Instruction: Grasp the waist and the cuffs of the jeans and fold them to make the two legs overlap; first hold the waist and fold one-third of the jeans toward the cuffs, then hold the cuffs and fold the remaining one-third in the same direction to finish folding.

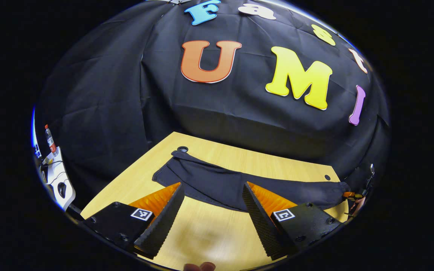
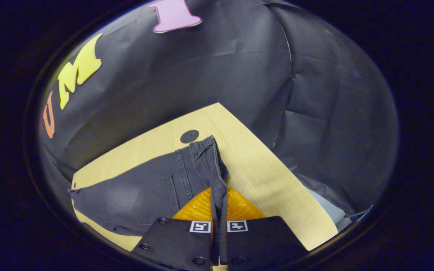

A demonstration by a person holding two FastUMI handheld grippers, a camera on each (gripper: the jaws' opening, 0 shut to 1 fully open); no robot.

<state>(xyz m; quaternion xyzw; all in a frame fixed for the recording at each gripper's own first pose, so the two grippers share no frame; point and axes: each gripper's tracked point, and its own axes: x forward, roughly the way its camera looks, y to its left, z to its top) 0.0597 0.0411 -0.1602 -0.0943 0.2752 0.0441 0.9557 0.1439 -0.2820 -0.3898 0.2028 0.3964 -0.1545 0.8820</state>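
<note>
The right gripper (image 2: 219,210) was closed, both fingers pinching a fold of the jeans (image 2: 153,188) at the waist end, the waistband edge standing up between the pads. The left gripper (image 1: 213,203) was wide open and held nothing; its fingers hung over bare table (image 1: 209,233) just short of the jeans' near edge.

Taking the jeans as landmark: the garment lay flat on the table, long axis running crosswise to the left gripper's line of sight. One end lay near a round hole (image 1: 182,149) in the tabletop at the far left; the other end reached the right-hand table edge, where the other gripper and a hand (image 1: 356,201) appeared. In the right gripper view the jeans ran away to the left from the pinch point, pocket and seams facing up.

Judgement: the waist was secured by the right gripper, and the left gripper, nearer the leg portion, needed to advance forward onto the cloth, likely toward the cuff end, before the legs could be overlapped.
</note>
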